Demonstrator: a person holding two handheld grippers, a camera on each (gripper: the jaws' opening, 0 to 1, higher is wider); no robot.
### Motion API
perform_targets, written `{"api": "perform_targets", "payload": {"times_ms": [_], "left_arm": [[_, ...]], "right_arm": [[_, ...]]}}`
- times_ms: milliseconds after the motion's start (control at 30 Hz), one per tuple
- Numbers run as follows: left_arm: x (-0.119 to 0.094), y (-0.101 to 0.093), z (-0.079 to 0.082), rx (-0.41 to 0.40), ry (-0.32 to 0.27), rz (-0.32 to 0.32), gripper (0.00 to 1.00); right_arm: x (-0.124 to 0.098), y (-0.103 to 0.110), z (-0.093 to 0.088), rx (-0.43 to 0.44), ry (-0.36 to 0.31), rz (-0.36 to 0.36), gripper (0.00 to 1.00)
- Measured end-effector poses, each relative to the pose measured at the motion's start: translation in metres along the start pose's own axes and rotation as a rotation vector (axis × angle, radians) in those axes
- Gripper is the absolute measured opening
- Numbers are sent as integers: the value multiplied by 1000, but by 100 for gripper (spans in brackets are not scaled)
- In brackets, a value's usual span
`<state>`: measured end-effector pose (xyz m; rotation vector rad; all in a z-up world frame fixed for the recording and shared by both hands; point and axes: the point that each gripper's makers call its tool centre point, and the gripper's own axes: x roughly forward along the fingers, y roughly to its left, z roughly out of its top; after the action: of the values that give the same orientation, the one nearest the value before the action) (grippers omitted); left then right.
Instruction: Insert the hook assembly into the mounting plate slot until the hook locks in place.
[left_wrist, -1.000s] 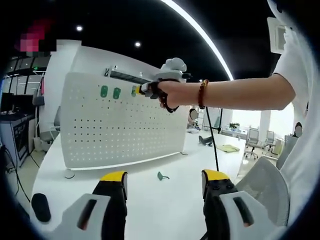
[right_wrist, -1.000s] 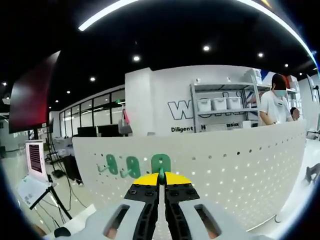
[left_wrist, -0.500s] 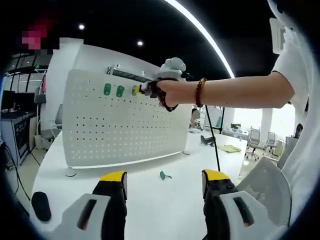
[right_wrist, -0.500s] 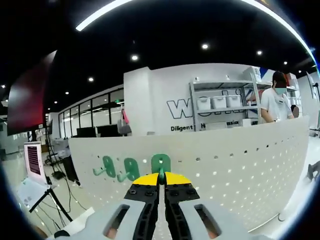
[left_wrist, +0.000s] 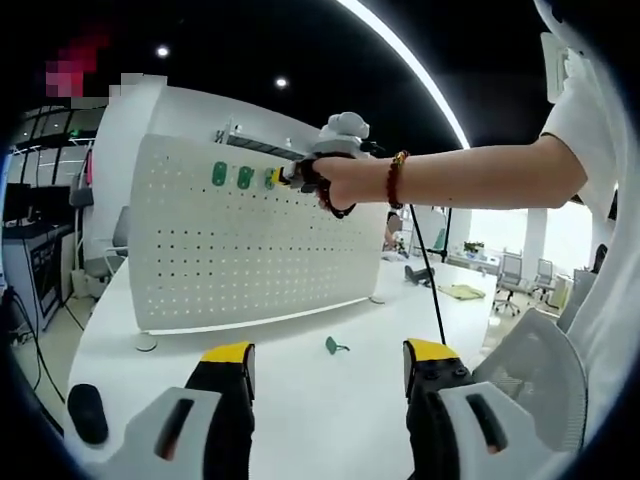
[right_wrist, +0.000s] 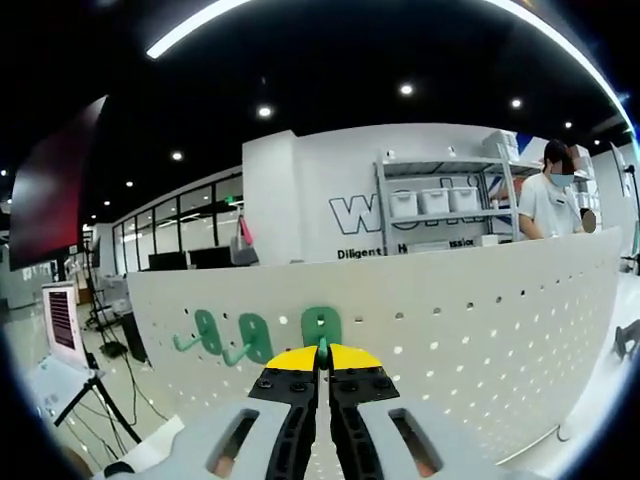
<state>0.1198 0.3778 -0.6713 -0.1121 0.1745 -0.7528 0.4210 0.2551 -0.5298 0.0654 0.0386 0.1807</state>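
Observation:
A white pegboard (left_wrist: 250, 250) stands upright on the white table (left_wrist: 300, 410). Two green hooks (left_wrist: 219, 174) (left_wrist: 244, 177) hang near its top edge. In the right gripper view they are to the left (right_wrist: 208, 331) (right_wrist: 255, 337). My right gripper (right_wrist: 322, 356) is shut on a third green hook (right_wrist: 320, 326), pressed against the pegboard (right_wrist: 480, 320) beside those two. In the left gripper view a hand holds the right gripper (left_wrist: 290, 177) at the board's top. My left gripper (left_wrist: 328, 355) hovers open low over the table. Another green hook (left_wrist: 333, 346) lies loose ahead of it.
A black object (left_wrist: 88, 427) lies on the table's left edge. A grey chair (left_wrist: 530, 375) is at the right by the person's body. Behind the board are a shelf with bins (right_wrist: 440, 205), a person in white (right_wrist: 550, 205) and a screen on a stand (right_wrist: 62, 315).
The right gripper stays shut on the hook at the board. The two hung hooks have slid slightly left in its view. The left gripper view has shifted a little.

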Motion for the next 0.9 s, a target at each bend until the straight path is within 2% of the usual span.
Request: {"api": "perform_targets", "payload": {"times_ms": [333,633,767,900], "left_arm": [[1,4,-2,-7,5,5,62],[3,5,-1,-2,9,-1,61],[4,4,1,-1,6,-1,61],[3,5,2,-3,4,2,61]], "right_arm": [[4,1,-3,22,11,-25,1],[5,3,-3,-91,58,-86,1],[5,1,-4,-77,64,-112,1],[6,2,-5,-134,83,-127,1]]}}
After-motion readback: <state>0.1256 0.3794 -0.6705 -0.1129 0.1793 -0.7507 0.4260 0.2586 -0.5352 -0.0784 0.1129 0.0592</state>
